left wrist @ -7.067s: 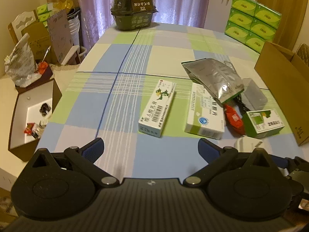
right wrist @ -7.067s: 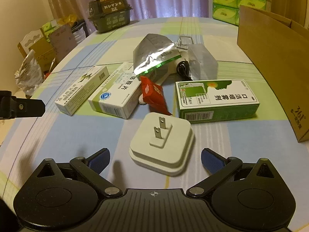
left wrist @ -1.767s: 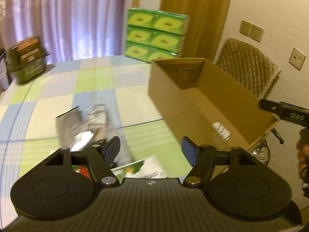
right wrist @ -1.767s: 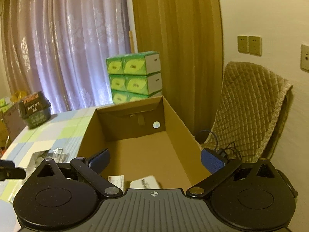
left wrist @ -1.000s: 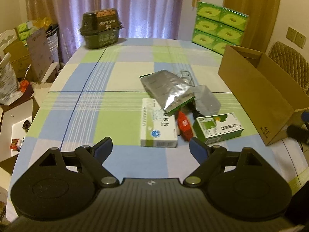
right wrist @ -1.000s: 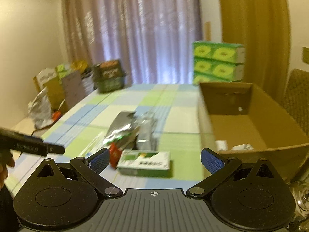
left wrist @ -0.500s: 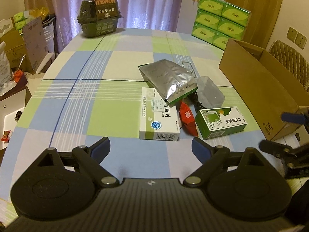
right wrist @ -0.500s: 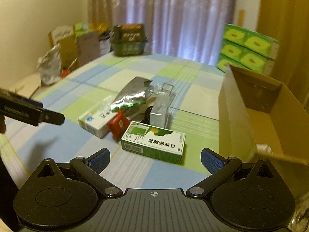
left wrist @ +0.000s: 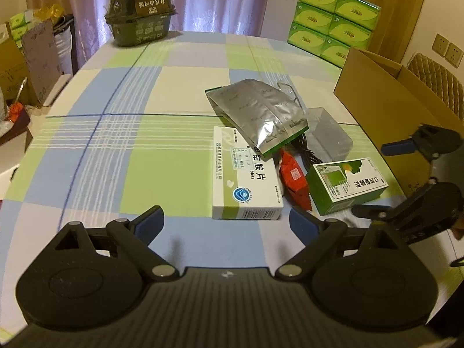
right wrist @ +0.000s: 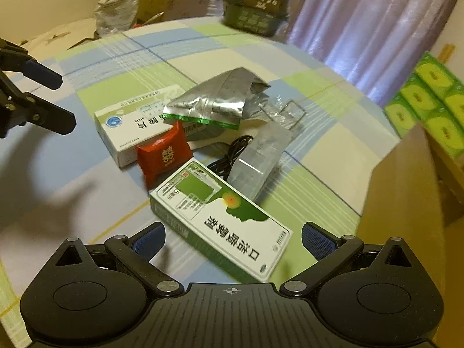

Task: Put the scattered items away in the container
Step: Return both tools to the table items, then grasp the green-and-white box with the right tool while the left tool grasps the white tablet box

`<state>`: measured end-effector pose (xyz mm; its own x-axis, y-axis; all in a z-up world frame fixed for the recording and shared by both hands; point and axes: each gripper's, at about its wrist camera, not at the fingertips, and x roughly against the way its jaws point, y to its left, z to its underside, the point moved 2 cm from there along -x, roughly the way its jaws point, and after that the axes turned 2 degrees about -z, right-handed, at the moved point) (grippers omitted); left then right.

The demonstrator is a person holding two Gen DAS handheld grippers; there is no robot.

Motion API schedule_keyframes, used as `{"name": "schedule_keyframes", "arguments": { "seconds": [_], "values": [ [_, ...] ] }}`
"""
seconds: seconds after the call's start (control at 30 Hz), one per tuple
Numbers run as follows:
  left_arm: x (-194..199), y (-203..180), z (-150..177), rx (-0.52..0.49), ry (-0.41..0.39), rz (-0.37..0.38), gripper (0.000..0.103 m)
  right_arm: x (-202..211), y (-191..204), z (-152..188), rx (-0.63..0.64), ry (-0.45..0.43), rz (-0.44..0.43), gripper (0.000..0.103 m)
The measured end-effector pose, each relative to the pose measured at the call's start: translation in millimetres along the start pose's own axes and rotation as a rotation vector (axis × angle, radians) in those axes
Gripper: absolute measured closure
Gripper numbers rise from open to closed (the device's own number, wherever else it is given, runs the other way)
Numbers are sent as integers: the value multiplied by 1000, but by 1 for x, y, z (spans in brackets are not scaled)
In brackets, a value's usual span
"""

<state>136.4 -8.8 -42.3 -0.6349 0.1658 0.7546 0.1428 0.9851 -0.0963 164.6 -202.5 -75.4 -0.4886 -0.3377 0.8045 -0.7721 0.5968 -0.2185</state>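
Half a second on, our right gripper (right wrist: 232, 239) has dropped low over the green box (right wrist: 220, 220), its blue fingertips spread wide to either side and touching nothing. Our left gripper (left wrist: 226, 219), jaws equally apart and empty, hovers just short of the white medicine box (left wrist: 243, 174). Between the two boxes lies a red packet (left wrist: 294, 177); a silver foil pouch (left wrist: 258, 113) overlaps the white box. The open cardboard container (left wrist: 385, 107) stands at the checked tablecloth's (left wrist: 116, 133) right edge.
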Motion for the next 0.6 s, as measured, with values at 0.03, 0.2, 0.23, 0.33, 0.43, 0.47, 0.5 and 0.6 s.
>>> {"name": "schedule_keyframes", "arguments": {
  "seconds": [0.03,0.2,0.23,0.33,0.43,0.47,0.5,0.6],
  "values": [
    [-2,0,0,5,3,7,12,-5,-1,0,13,7,-1,0],
    [-12,1,0,12,12,28,11,-22,-4,-6,63,28,-43,0],
    [-14,1,0,14,14,31,11,-25,-4,-7,67,37,-53,0],
    [-18,3,0,15,18,34,11,-30,-10,-10,17,61,-87,0],
    [-20,5,1,16,17,32,11,-28,-11,-10,-30,96,-105,11],
    [-20,6,1,18,17,32,11,-24,-11,-9,-54,107,-120,21],
    [-20,7,1,20,18,30,11,-21,-11,-8,-89,119,-138,27],
    [-22,7,0,12,18,21,11,-9,-7,0,-188,130,-183,43]
  ]
}}
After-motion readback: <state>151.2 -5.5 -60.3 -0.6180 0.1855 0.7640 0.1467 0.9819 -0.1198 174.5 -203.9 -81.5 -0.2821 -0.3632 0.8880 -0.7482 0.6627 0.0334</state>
